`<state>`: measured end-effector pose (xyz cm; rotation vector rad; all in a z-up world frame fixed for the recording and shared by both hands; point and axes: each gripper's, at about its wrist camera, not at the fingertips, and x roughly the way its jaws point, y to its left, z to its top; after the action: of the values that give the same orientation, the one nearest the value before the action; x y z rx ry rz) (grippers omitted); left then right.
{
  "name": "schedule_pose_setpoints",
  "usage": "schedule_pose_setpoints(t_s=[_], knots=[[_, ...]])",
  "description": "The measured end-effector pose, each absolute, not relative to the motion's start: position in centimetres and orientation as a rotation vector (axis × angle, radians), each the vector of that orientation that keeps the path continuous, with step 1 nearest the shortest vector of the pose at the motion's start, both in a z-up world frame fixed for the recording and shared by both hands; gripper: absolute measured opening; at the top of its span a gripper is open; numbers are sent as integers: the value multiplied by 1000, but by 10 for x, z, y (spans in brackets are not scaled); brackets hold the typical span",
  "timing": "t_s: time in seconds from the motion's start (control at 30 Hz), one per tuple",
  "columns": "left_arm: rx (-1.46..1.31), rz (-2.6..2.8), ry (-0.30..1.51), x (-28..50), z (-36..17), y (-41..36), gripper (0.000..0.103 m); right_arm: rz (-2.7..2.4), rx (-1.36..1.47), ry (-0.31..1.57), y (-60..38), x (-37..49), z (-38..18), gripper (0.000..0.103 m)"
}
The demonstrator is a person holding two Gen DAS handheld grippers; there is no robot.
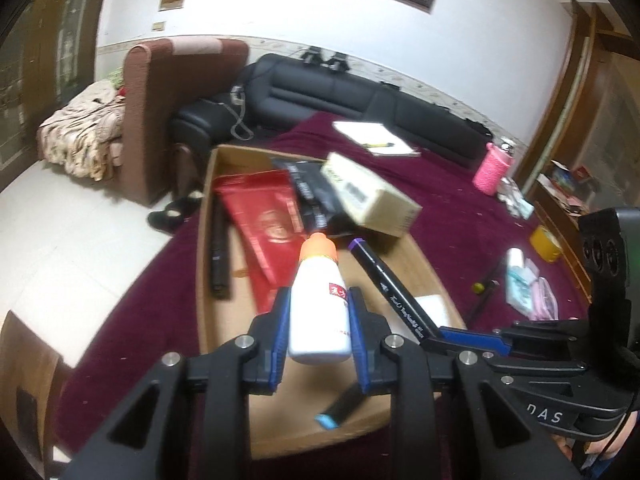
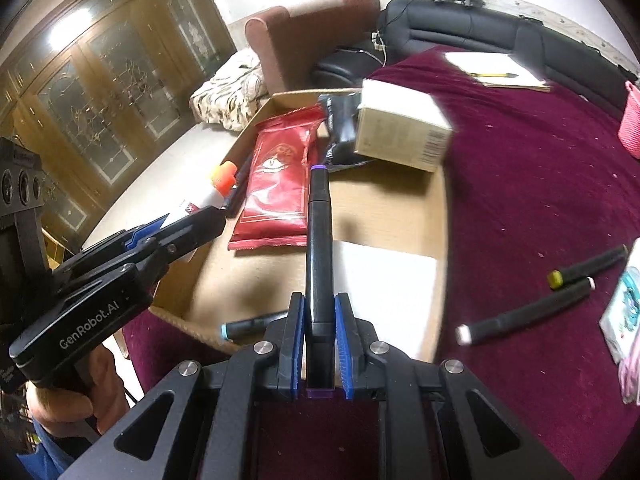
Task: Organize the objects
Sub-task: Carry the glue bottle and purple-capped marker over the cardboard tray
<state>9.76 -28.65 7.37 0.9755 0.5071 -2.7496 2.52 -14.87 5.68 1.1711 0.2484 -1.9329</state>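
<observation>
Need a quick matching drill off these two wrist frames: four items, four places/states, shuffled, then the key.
1. white bottle
2. purple-capped marker
3. red pouch
4. yellow-capped marker

A. lying on the maroon cloth, outside the box
B. held in the right gripper
C. lying flat in the cardboard box
D. held in the left gripper

Pairs: 1-D, 2-B, 3-C, 4-A

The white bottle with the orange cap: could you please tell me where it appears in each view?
Left wrist: white bottle at lower centre, clamped in the left gripper.
Right wrist: at middle left, mostly hidden behind that gripper.
Shared landmark: the red packet.
</observation>
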Motion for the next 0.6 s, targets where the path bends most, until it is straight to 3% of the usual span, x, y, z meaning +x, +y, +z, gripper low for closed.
schedule_pose_setpoints(t_s=[0.6], knots=[[1021,-2598,498,87,49,-308,26,-1986,1179,276,-186,11,48,17]])
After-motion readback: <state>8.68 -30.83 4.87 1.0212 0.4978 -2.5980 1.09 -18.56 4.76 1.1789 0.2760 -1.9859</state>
